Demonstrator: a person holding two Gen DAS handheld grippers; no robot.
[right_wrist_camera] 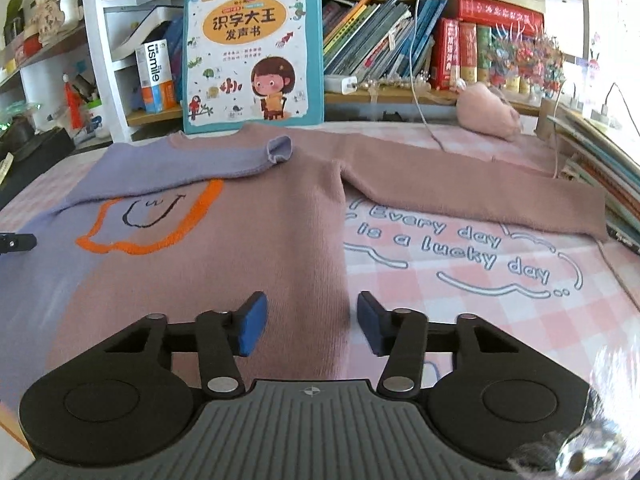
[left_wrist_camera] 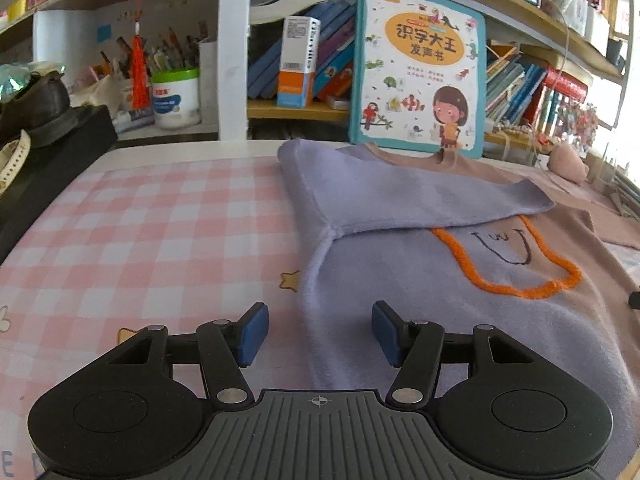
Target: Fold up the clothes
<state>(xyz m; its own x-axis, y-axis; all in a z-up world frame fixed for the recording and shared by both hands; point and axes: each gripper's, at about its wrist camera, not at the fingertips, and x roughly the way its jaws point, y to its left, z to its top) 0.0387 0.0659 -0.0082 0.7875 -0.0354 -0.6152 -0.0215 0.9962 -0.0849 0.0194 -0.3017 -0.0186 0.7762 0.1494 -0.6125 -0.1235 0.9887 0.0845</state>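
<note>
A sweater, lilac on one half (left_wrist_camera: 440, 320) and dusty pink on the other (right_wrist_camera: 260, 272), lies flat on the pink checked cloth (left_wrist_camera: 140, 220) with an orange outline on its chest. Its lilac sleeve (left_wrist_camera: 400, 196) is folded across the chest. The pink sleeve (right_wrist_camera: 480, 188) stretches out to the right. My left gripper (left_wrist_camera: 320, 334) is open over the sweater's lilac side edge. My right gripper (right_wrist_camera: 311, 328) is open over the pink side edge, and the fabric lies flat below its pads. The left gripper's tip (right_wrist_camera: 16, 242) shows at the right wrist view's left edge.
A picture book (left_wrist_camera: 418, 68) stands upright behind the collar, in front of full bookshelves. A black box (left_wrist_camera: 52, 152) with a shoe on it sits at the far left. A pink plush (right_wrist_camera: 486, 114), a white cable and stacked books (right_wrist_camera: 600, 168) crowd the right side.
</note>
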